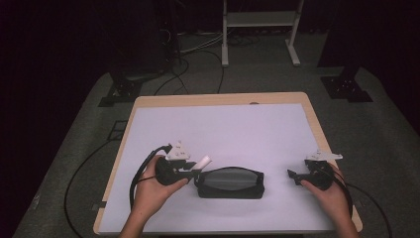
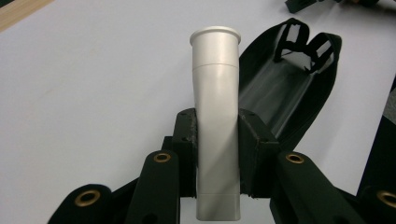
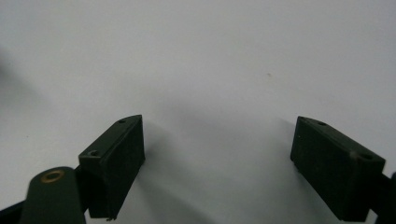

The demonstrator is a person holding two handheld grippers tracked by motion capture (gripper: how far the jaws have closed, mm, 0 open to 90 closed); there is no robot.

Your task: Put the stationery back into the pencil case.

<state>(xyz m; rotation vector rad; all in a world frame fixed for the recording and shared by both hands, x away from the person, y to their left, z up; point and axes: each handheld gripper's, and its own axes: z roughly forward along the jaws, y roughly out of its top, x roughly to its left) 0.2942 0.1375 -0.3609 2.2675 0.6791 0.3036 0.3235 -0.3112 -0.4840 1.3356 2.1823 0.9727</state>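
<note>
Near the front edge of the table (image 1: 148, 101), left gripper (image 1: 194, 171) clamps a white tube (image 2: 215, 126) mid-body, cap end pointing toward the open black pouch (image 1: 230, 182) just right of it. Right gripper (image 3: 217, 163) hovers well apart on the right, jaws spread wide, empty. Step looks like loading the pouch; next, tip the tube into the mouth, though the opening's width is hard to judge from above

matt plastic tube (image 2: 215, 126), cloth pouch (image 2: 289, 88) (black)
</note>
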